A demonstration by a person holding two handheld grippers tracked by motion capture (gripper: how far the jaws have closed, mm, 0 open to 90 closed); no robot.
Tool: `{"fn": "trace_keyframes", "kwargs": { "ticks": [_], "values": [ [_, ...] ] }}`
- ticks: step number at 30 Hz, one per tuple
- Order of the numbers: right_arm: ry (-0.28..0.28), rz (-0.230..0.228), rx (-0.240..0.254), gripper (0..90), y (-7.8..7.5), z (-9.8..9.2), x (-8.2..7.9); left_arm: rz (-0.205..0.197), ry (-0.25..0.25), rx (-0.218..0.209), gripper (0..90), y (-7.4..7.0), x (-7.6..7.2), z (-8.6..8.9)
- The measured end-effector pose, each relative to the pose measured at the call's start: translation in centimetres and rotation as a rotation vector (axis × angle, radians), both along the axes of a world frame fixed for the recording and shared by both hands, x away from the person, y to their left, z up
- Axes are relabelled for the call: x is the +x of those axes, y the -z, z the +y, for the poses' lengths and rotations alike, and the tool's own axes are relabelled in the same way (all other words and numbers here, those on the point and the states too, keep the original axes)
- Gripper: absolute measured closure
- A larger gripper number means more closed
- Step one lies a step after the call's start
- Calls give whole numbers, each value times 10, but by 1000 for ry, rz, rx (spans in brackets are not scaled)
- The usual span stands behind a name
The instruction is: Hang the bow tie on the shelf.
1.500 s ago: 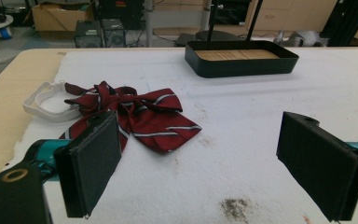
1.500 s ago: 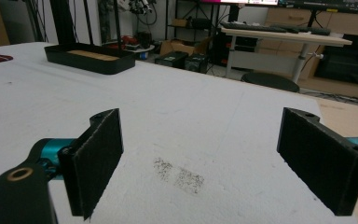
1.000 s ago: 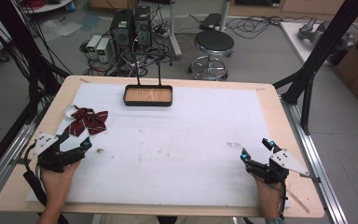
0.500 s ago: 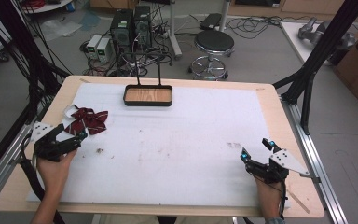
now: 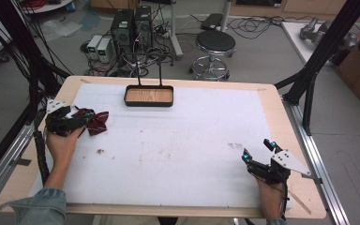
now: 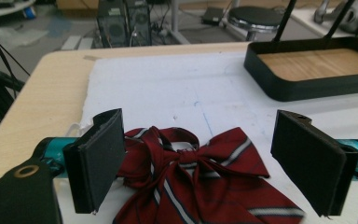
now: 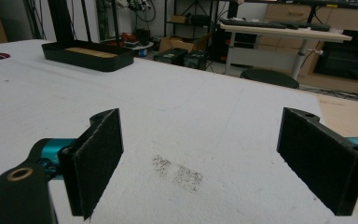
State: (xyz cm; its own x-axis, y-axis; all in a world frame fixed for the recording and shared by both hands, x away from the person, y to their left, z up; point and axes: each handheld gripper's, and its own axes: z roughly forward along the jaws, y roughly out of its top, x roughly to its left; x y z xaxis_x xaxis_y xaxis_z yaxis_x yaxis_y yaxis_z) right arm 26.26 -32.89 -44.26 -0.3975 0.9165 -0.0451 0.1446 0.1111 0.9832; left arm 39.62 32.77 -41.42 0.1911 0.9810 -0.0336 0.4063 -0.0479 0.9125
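A dark red striped bow tie lies on the white sheet at the table's left side. My left gripper stands open right at it; in the left gripper view the bow tie lies between the two spread jaws, untouched as far as I can see. A black tray with a wooden floor and a tall wire handle sits at the far middle of the table, also seen as the tray beyond the bow. My right gripper rests open at the near right, nothing between its jaws.
The white sheet covers most of the wooden table and carries a few dark smudges. Black frame posts stand at both table sides. A stool and computer boxes stand on the floor behind the far edge.
My left gripper has moved forward and to the right up to the bow tie, which now lies between its jaws. The right gripper has stayed put.
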Motion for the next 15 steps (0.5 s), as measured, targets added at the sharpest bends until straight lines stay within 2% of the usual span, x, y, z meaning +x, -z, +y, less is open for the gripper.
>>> {"fn": "trace_keyframes", "kwargs": {
  "ticks": [3, 7, 8, 9, 12, 15],
  "values": [
    [-2, 2, 4, 134, 0, 0, 0, 33, -11, 22, 180, 6, 15, 0],
    [-3, 4, 3, 134, 0, 0, 0, 114, -29, 42, 179, 16, 32, 0],
    [-2, 8, 5, 133, 0, 0, 0, 114, -29, 42, 179, 16, 32, 0],
    [-1, 9, 6, 133, 0, 0, 0, 155, -30, 38, 179, 21, 37, 0],
    [-2, 9, 6, 134, 0, 0, 0, 178, -32, 39, 187, 25, 39, 0],
    [-4, 6, 3, 134, 0, 0, 1, 224, -28, 50, 197, 32, 42, -1]
  ]
}}
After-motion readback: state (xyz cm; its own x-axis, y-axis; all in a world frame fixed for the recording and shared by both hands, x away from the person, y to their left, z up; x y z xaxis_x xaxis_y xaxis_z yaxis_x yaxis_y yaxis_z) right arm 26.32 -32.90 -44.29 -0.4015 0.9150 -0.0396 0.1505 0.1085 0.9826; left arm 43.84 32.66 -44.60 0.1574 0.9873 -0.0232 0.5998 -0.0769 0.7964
